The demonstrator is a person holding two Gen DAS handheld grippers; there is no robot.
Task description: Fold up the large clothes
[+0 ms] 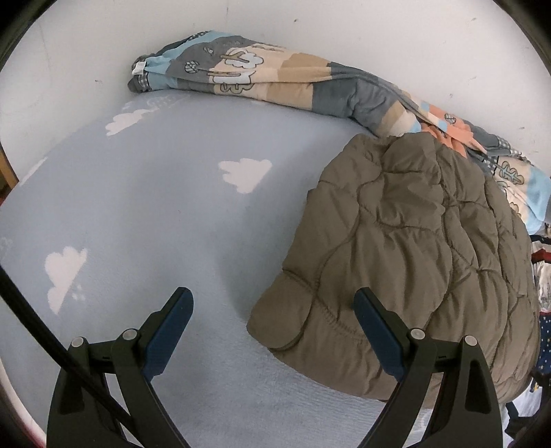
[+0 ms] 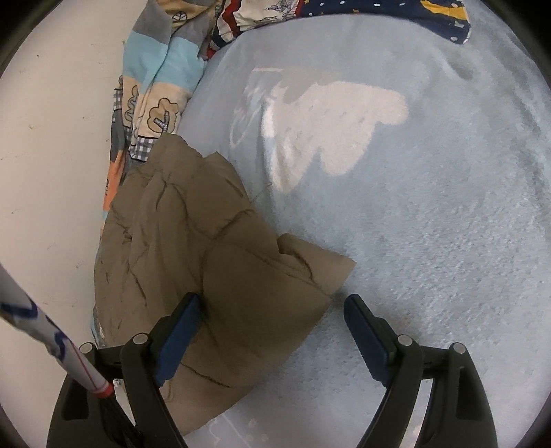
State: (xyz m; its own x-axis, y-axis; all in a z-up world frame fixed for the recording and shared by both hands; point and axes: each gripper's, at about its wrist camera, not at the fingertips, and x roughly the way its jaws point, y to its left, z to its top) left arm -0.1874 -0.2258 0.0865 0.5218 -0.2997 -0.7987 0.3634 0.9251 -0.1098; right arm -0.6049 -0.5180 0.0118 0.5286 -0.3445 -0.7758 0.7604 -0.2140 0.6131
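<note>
The quilted jacket (image 1: 406,258) is lying folded into a thick, puffy bundle on the pale blue bed cover (image 1: 165,213), close to the white wall (image 1: 344,31) and just in front of the rolled patchwork quilt (image 1: 268,75). Its olive-brown shell is looking smooth and slightly glossy, with stitched seams pressing the padding into soft swollen panels; one rounded, banded edge is facing the left gripper (image 1: 273,303).

That left gripper is pointing steeply down at the bed, its jaws standing wide apart and gripping nothing; its right-side finger is showing in front of the jacket's edge, though whether it is touching cannot be told, and the other is over bare cover. The right gripper (image 2: 272,308) is also angling down, jaws spread wide and released, straddling a flat corner of the jacket (image 2: 193,255); its left-side pad is sitting against or just above the fabric, the other over the cover (image 2: 430,224).

The cover is looking fleecy and napped, scattered with white cloud shapes (image 1: 244,174). The quilt is showing cartoon trees in grey, beige, aqua and orange blocks. Dark blue dotted cloth (image 2: 413,13) is lying at the far edge.
</note>
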